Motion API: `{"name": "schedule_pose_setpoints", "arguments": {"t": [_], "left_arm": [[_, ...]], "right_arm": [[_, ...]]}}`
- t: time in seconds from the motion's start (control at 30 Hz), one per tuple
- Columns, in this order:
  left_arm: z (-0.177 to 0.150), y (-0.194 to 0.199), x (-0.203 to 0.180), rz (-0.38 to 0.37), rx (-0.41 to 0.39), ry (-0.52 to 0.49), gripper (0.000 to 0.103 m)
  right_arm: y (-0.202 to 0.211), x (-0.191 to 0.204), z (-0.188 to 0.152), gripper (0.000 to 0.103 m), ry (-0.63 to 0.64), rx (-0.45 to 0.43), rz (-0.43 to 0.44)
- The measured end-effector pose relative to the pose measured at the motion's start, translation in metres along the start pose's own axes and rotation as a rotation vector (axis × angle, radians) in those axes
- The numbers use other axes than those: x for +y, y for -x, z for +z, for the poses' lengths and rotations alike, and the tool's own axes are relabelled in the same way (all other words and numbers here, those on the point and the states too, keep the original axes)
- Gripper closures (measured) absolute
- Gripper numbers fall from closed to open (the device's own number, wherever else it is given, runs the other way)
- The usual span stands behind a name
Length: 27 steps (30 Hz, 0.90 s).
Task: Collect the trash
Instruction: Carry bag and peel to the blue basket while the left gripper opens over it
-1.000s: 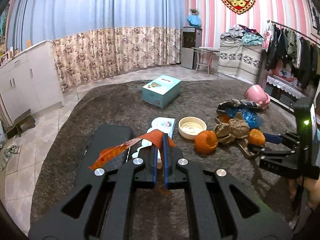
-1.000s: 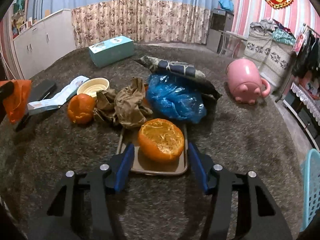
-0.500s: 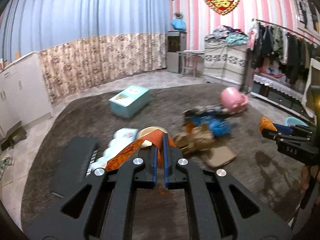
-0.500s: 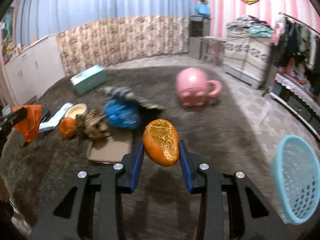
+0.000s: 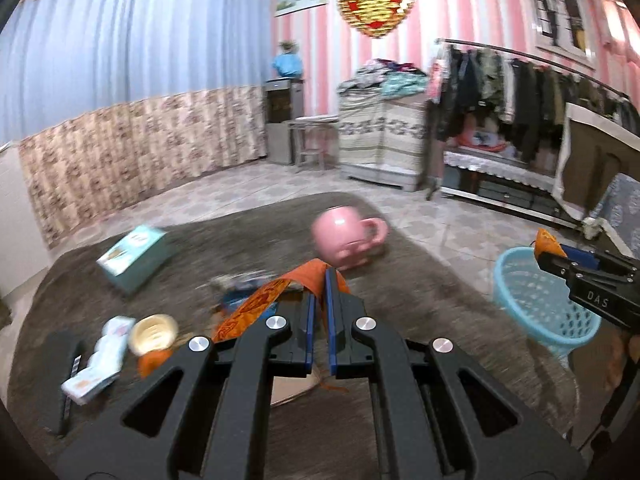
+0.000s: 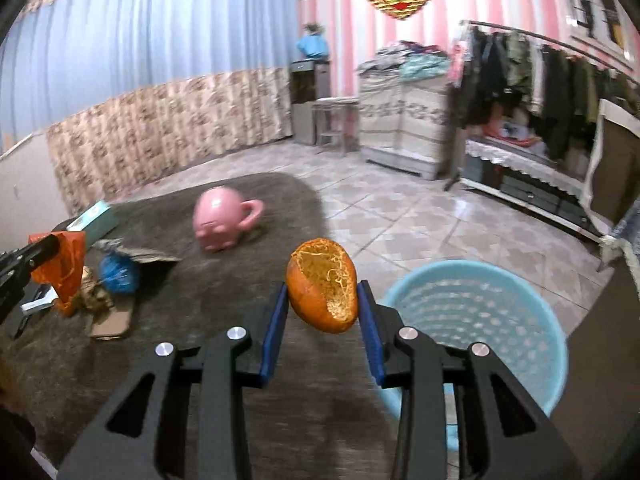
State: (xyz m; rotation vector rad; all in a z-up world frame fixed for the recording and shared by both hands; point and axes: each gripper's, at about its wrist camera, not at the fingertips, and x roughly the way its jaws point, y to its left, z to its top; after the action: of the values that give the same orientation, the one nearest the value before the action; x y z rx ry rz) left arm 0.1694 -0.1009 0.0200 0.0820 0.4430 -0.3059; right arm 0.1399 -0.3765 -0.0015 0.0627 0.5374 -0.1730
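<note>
My left gripper (image 5: 319, 280) is shut on an orange plastic wrapper (image 5: 256, 304) that trails off to the left above the grey rug. My right gripper (image 6: 323, 292) is shut on a hollow orange peel half (image 6: 322, 285), held in the air just left of a light blue basket (image 6: 480, 320). In the left wrist view the same basket (image 5: 536, 300) stands at the right beyond the rug's edge, with the right gripper (image 5: 556, 254) and its peel (image 5: 546, 241) over its far rim. In the right wrist view the left gripper (image 6: 52, 246) with the wrapper (image 6: 64, 264) shows at the far left.
On the rug (image 5: 420, 300) lie a pink mug (image 5: 344, 236) on its side, a teal box (image 5: 134, 254), a cream lid (image 5: 154, 330), an orange peel (image 5: 154, 362), a white packet (image 5: 100, 364), a blue bag (image 6: 118, 274) and cardboard (image 6: 112, 324). Tiled floor and a clothes rack lie beyond.
Both grippers have swung to the right, away from the trash pile and toward the blue basket. The right gripper lifted the peel half off the cardboard. The left still carries the wrapper.
</note>
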Motion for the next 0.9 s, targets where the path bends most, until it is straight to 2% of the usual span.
{"name": "schedule_pose_setpoints", "arguments": {"t": [0.27,0.57,0.9], "left_arm": [[0.012,-0.028,-0.070,-0.113,0.009,-0.045,0.100],[0.010,-0.051,-0.140,-0.201,0.009,-0.105,0.100],[-0.002,-0.089,-0.218,-0.289,0.058,-0.172,0.100]], "right_arm": [[0.004,-0.058,-0.004,0.067,-0.055,0.001,-0.089],[0.000,-0.116,-0.015,0.067,-0.123,0.020,-0.194],[-0.014,-0.157,-0.028,0.067,-0.199,0.052,-0.246]]}}
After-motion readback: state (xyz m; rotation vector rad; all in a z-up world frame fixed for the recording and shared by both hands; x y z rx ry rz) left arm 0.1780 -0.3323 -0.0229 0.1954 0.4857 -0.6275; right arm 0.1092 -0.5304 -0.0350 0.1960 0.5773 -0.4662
